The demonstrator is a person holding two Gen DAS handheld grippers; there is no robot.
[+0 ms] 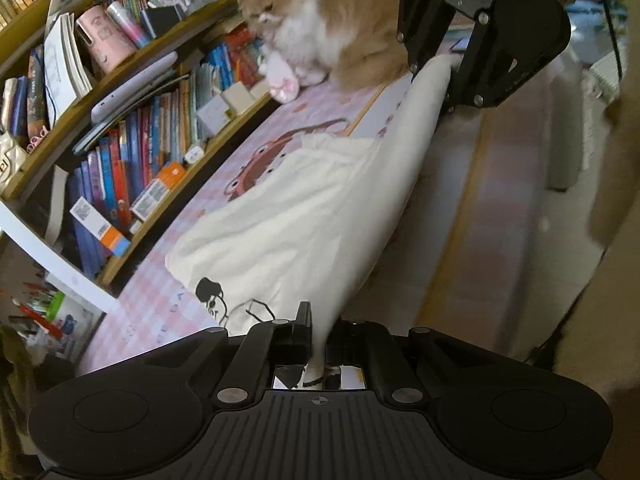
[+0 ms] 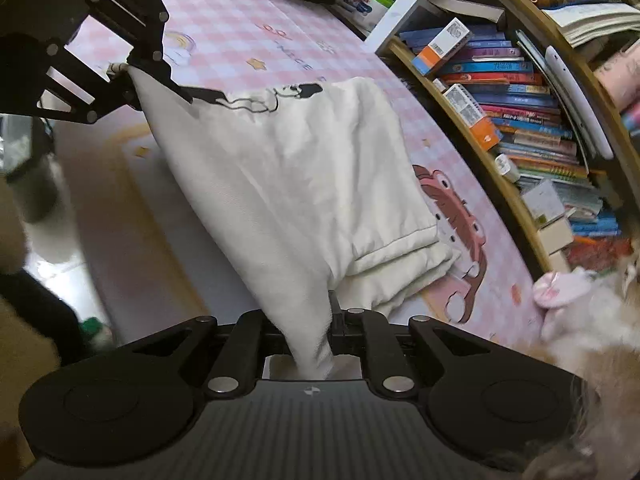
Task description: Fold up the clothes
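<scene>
Left wrist view: the left gripper (image 1: 318, 346) has its 2 fingers (image 1: 302, 332) pinched narrow on one corner of the cream garment (image 1: 304, 208), with cloth pressed between them and a black printed line showing just behind the pinch. From that corner the lifted edge of the garment runs straight up the frame to the right gripper (image 1: 440, 68), which clamps the opposite corner. The rest of the garment hangs from this taut edge down onto the pink checked bench (image 1: 208, 200), toward the bookshelf (image 1: 132, 140). Beyond the garment, an orange-and-white cat (image 1: 340, 28) sits on the bench beside the bookshelf.

Right wrist view: the right gripper (image 2: 330, 334) also has its fingers (image 2: 340, 316) nearly together, gripping a bunched corner of the cream garment (image 2: 280, 168). The garment's long axis runs from this corner up and left to the left gripper (image 2: 128, 70), which holds the far corner next to the black print. The raised edge lies on the side away from the bookshelf (image 2: 520, 100); the hemmed, doubled lower part rests on the bench (image 2: 248, 28), nearer the bookshelf, over a red cartoon print. The cat's (image 2: 580, 312) fur shows at the lower right.
</scene>
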